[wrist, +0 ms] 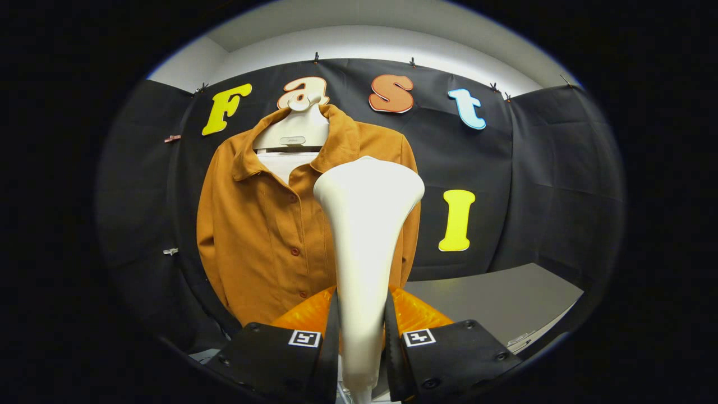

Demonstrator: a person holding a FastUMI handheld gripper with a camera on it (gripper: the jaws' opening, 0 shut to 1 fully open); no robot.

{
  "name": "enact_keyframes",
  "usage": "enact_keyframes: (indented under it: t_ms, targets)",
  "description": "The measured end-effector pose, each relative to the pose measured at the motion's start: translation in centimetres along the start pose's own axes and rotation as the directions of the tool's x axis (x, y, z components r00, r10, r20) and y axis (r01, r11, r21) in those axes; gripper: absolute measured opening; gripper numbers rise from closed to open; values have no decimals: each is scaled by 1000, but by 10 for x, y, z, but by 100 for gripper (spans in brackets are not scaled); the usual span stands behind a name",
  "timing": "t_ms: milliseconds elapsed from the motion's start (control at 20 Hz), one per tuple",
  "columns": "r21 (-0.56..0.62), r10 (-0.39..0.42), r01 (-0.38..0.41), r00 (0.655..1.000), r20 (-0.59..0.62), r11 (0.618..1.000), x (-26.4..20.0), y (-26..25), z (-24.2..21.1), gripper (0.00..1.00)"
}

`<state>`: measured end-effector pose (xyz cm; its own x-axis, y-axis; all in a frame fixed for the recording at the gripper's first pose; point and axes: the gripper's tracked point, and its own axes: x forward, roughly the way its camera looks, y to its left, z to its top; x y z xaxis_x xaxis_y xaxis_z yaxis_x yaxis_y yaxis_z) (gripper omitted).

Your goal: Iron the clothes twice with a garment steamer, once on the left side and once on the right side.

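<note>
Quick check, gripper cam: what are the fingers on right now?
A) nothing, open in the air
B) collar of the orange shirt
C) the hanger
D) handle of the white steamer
D: the gripper has both fingers pressed on the narrow handle of the white steamer, whose wide head rises in front of the orange shirt on the hanger beyond.

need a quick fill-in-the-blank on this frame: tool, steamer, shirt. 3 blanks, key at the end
1. The tool is shut on the white ____.
2. The shirt hangs on a hanger, its front closed by ____.
3. The steamer head stands ____, wide end on top.
4. The grey table lies beyond the fingers, beside the shirt.

Missing words: steamer; buttons; upright
</note>
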<state>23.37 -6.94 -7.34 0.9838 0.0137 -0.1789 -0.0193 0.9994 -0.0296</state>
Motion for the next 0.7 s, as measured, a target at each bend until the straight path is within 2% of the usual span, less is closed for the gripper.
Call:
enact_keyframes:
  t_ms: [700]
  targets:
    - [-4,12,-12,1000,-2,1000,1,7,-2,39]
